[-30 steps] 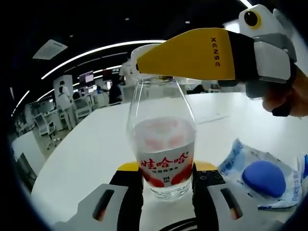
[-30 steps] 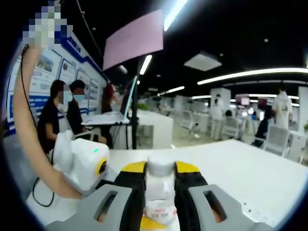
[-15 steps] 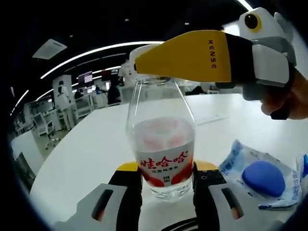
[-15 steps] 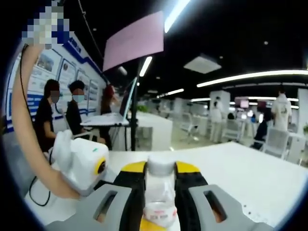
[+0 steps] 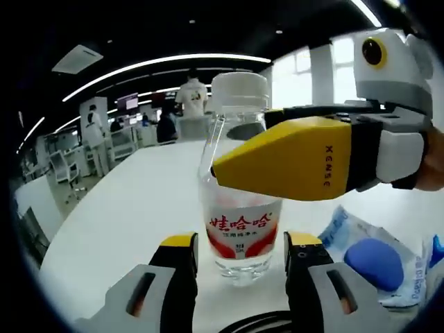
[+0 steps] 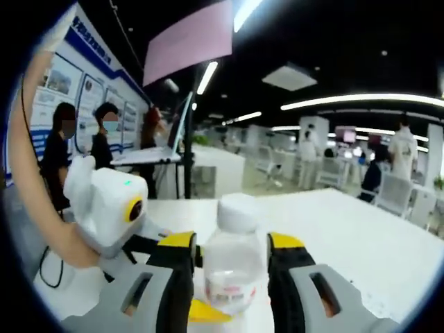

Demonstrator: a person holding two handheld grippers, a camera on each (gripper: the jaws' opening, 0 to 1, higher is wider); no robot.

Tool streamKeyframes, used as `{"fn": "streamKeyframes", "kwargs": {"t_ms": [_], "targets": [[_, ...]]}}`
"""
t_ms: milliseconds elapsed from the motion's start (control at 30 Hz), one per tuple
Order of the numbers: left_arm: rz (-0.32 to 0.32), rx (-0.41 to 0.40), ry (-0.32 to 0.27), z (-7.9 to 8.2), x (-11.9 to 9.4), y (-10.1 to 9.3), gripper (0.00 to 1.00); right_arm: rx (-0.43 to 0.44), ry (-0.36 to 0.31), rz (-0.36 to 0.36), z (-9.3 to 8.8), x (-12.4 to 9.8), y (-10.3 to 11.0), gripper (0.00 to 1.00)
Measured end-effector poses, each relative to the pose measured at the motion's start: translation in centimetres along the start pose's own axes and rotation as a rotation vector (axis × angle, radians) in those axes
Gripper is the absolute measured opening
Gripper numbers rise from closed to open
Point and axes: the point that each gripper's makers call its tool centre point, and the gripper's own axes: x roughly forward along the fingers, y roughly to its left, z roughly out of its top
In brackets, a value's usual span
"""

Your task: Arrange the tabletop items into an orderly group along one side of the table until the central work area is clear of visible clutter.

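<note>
Left claw (image 5: 239, 250) wide, bottle (image 5: 239, 201) standing between its jaws, no contact. Right claw (image 6: 230, 258) also wide, bracketing the bottle mid-body, not clamped. Bottle upright on the surface (image 5: 125, 208), away from any edge I can see. Grouping looks unfinished: blue packet (image 5: 374, 257) lies loose beside it. Beyond: desks, people.

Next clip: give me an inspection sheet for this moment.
Surface: white table, mostly bare.
Job's things: water bottle, capped, upright on the table; blue packet lying beside it.
Clutter: nothing seen beyond the packet.
Grippers: left gripper open, jaws either side of the bottle with gaps; right gripper around the bottle's upper part, grip unclear.
Cables: dark cable by the person's arm.
Surroundings: open office, seated and standing people, desks, ceiling lights.
</note>
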Motion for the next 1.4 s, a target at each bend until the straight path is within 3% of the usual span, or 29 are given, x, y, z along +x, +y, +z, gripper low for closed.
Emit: {"fn": "streamKeyframes", "kwargs": {"t_ms": [133,333,567,767,867,1233,1400], "targets": [[0.004,0.003,-0.005,0.5,-0.5,-0.1,0.50,0.025,-0.004,-0.032,0.2,-1.2,-0.4,0.48],[0.010,0.014,-0.004,1.1,-1.2,-0.2,0.51,0.093,-0.081,-0.108,2.1,-4.2,-1.8,0.49],[-0.007,0.025,0.026,1.1,-2.3,-1.0,0.55,0.131,-0.112,-0.170,3.1,-7.9,-2.1,0.49],[-0.021,0.036,0.065,1.3,-3.8,-1.1,0.61,0.192,-0.140,-0.210,4.6,-10.5,-1.2,0.51],[-0.019,0.027,0.074,1.7,-4.5,-0.8,0.64,0.280,-0.167,-0.217,5.5,-11.6,-0.7,0.61],[-0.001,0.101,0.138,2.5,-6.8,-0.6,0.68,0.360,-0.175,-0.245,6.0,-14.6,0.6,0.65],[-0.006,0.097,0.134,3.0,-7.4,-1.0,0.68,0.389,-0.165,-0.271,5.5,-16.4,1.4,0.65]]}}
